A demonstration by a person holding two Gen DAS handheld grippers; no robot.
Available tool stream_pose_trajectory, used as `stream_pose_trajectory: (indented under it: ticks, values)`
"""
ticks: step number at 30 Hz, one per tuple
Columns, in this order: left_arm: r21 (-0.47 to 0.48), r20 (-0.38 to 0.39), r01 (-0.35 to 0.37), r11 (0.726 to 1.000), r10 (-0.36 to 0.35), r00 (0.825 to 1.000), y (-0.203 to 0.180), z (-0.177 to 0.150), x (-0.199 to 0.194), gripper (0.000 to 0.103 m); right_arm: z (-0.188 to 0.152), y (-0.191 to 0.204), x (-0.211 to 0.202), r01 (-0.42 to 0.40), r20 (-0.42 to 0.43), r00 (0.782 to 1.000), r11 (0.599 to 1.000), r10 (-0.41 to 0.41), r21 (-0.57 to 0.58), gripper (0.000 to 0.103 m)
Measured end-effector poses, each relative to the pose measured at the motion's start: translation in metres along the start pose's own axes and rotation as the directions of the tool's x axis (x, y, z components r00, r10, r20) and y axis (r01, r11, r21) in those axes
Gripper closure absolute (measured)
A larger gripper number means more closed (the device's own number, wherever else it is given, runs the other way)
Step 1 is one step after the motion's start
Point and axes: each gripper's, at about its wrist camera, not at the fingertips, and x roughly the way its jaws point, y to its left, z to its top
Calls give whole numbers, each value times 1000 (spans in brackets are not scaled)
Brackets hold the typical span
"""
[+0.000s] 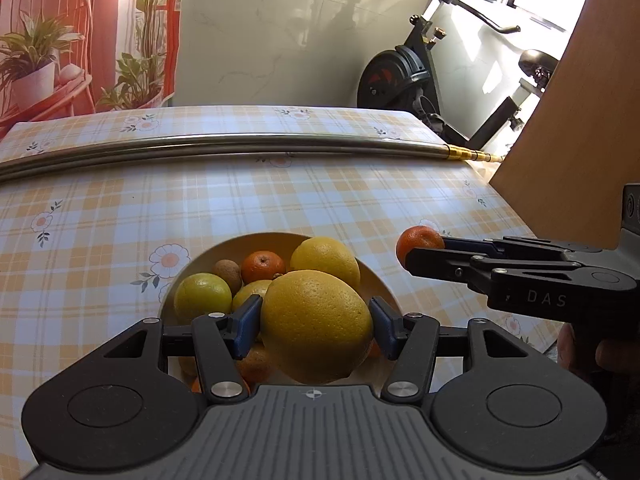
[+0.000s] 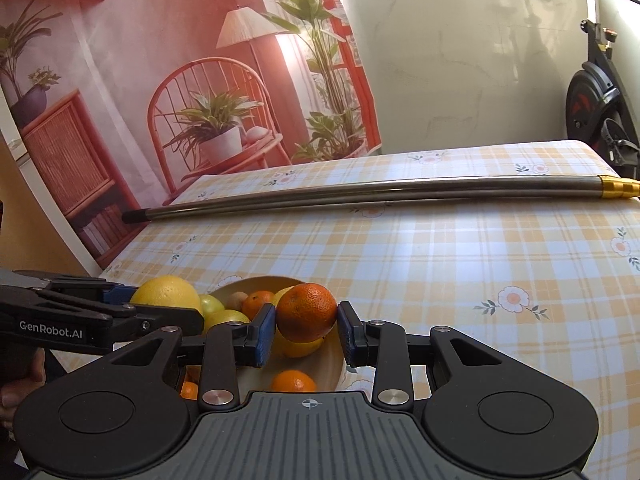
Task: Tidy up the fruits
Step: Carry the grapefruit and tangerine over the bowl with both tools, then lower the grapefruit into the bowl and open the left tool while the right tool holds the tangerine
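Checked tabletop (image 2: 460, 264), both claws mid-carry with fruit over the bowl

Left claw (image 1: 316, 322) is clamped on a big dimpled yellow grapefruit (image 1: 316, 326), hanging above the pale round bowl (image 1: 384, 284) already piled with lemons and tangerines; right claw (image 2: 307, 334) grips a small pebbly tangerine (image 2: 307, 312) just beside the bowl's edge. Looks like the sorting step, so next each needs a free spot to set down gently, since round fruit rolls. Shiny metal pole (image 2: 360, 194) lies further back.

Tablecloth (image 1: 280, 208): orange-and-white plaid, white flowers. Bowl (image 1: 192, 268) cream. Large fruit (image 1: 316, 328) yellow; mandarin (image 2: 307, 312) orange. Rod (image 1: 224, 142) silver, gold-tipped. Gripper pads (image 1: 249, 326) blue.
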Motion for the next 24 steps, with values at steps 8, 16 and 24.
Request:
stream_pose_trajectory:
  ticks: [8,16,24]
  values:
    - [34,-76,27,999,-24,997,-11,-16,14,43,-7,-8,-11,2,20,1000,1000,-3,19,72]
    - [101,-129,37,994,-23,991,-25,-23,26,43,-16,-15,-13,-1,19,1000,999,0,45,72]
    - [115,-165,15,993,4,986,-26,-26,34,43,-16,-17,-12,-3,18,1000,999,2,50,72]
